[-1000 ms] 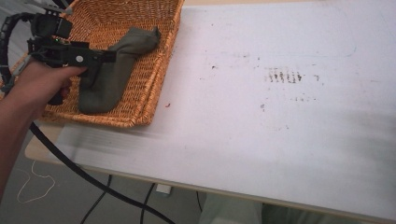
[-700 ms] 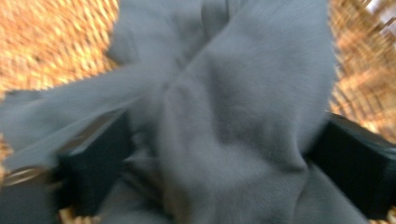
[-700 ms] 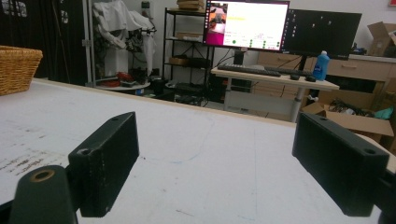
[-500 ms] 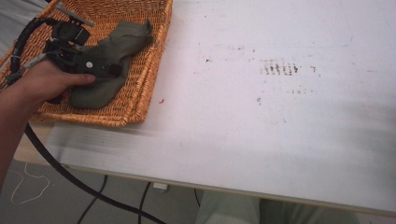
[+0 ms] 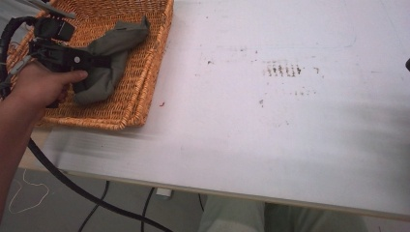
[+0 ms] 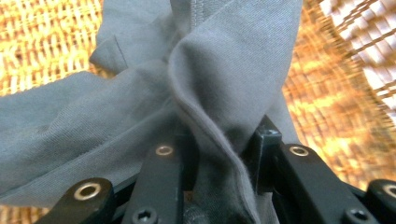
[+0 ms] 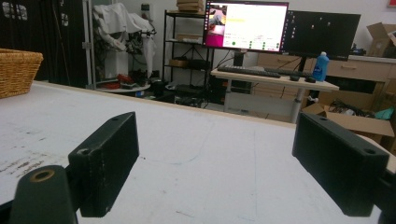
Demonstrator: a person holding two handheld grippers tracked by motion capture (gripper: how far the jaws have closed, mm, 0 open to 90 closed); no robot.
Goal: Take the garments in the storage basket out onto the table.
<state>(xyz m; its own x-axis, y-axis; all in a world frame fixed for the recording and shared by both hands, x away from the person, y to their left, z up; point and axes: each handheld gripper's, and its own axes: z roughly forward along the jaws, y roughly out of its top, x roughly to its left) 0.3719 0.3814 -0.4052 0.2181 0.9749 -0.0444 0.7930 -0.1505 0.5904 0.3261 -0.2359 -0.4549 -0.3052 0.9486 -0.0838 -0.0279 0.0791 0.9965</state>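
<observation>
High view, cloth: the crumpled grey-green fabric garment lies inside the shallow woven orange wicker basket, at the table's far left; one end reaches toward the basket's right wall.
High view, left gripper: the black two-jaw left gripper, held in the person's left hand, sits low in the basket with its tips buried in the middle of the cloth.
High view, table: the white scuffed tabletop to the right of the basket is bare, so there is room to lay the garment out there.
Left gripper view, grip: the jaws have just been closing, and a raised fold of the grey cloth is pinched between them; the pads press on it from both sides.
Left gripper view, advice: the bite looks narrow, on a ridge of fabric alone. I would keep the squeeze firm and lift straight up until the trailing ends clear the wicker wall, since loose weave could snag a hem.
Right gripper view, right gripper: its black jaws stand wide apart with nothing between them, hovering low over the white table, the basket far off at the left.
Right gripper view, advice: it is free to take a second corner once the cloth is out.
</observation>
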